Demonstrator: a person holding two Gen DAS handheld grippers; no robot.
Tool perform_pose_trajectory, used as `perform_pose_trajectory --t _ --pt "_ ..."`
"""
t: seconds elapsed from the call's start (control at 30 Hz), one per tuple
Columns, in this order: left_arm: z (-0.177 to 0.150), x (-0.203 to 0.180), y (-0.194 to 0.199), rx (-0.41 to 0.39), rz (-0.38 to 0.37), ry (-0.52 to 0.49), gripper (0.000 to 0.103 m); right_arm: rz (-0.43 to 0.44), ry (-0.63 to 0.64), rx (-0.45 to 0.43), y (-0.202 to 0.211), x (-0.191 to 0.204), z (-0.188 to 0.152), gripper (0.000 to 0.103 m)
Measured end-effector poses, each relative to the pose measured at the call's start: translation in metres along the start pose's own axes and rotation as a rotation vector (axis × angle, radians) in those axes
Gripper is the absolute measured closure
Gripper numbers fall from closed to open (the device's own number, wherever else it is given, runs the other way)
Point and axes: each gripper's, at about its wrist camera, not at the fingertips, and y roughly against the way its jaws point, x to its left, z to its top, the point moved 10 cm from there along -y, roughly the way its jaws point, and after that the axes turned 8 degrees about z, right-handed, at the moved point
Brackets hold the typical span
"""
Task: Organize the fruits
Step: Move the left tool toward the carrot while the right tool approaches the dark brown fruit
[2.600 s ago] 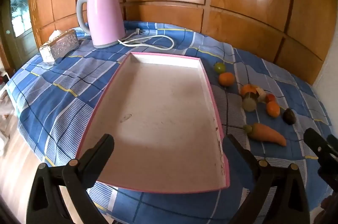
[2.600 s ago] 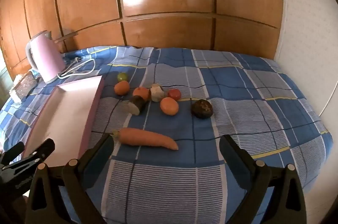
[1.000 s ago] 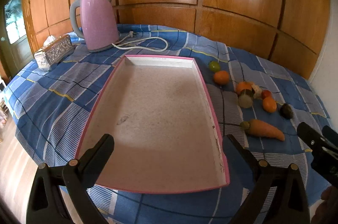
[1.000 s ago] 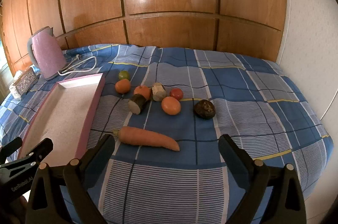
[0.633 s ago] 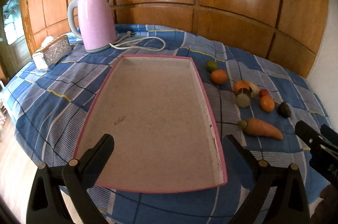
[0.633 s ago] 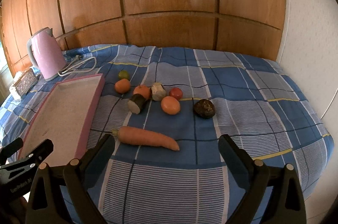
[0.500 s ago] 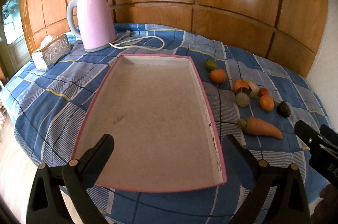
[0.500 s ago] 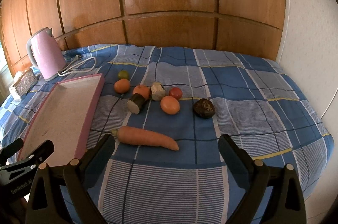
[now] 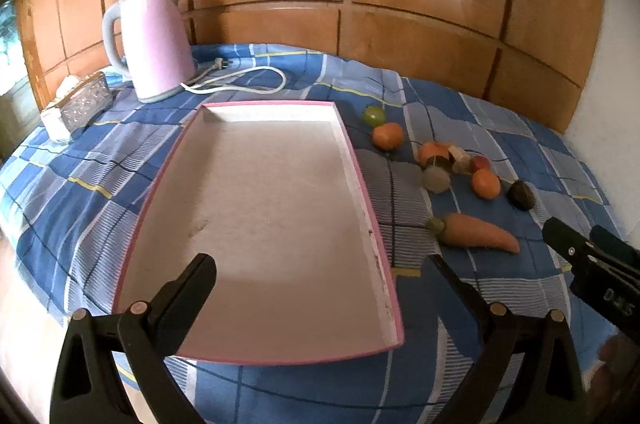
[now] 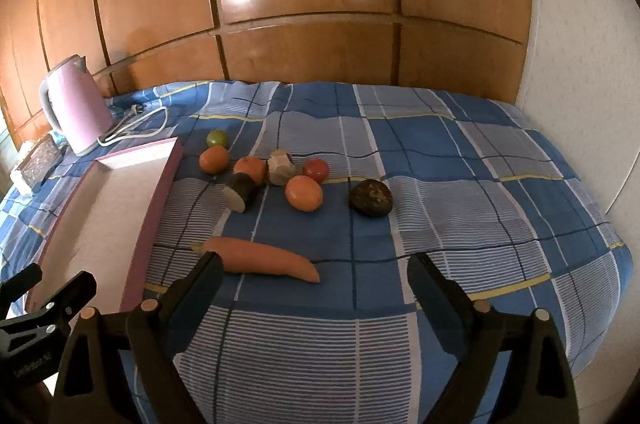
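The carrot (image 10: 260, 260) lies on the bed just ahead of the right tongs (image 10: 312, 274), whose jaws have just been closing, nothing between them. Firm, light, tapered: grip mid-body. Left tongs (image 9: 320, 280) released over the empty tray (image 9: 360, 176).

The tray (image 9: 260, 208) lies on the bed (image 10: 460, 184), the kettle (image 9: 154, 40) behind it. To the tray's right sits the cluster of fruits (image 10: 280, 176); the carrot (image 10: 260, 260) lies in front of them, seemingly apart from the tray.
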Motion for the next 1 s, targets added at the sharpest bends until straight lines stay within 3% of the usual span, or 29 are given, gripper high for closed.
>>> perform_pose_trajectory --t 0.13,0.2,0.3,0.47,0.73,0.87,1.0 --pt "0.002 -0.012 0.000 0.005 -0.050 -0.026 0.002 0.004 -0.025 0.023 -0.005 -0.012 -0.003 0.024" --pt "0.003 -0.024 0.000 0.014 -0.100 -0.064 0.012 0.006 -0.050 0.039 -0.009 -0.022 -0.004 0.042" --pt "0.002 -0.046 -0.002 0.031 -0.159 -0.136 0.027 0.025 -0.088 0.074 -0.015 -0.038 -0.010 0.058" --pt "-0.006 -0.084 -0.008 0.097 -0.287 -0.210 0.054 0.049 -0.107 0.096 -0.020 -0.052 -0.015 0.069" --pt "-0.011 -0.126 -0.021 0.122 -0.332 -0.301 0.054 0.057 -0.143 0.099 -0.026 -0.069 -0.011 0.069" --pt "-0.010 -0.134 -0.032 0.127 -0.321 -0.313 0.035 0.050 -0.154 0.098 -0.033 -0.077 -0.004 0.069" --pt "-0.009 -0.139 -0.042 0.132 -0.330 -0.338 0.035 0.057 -0.144 0.099 -0.040 -0.077 0.004 0.069"
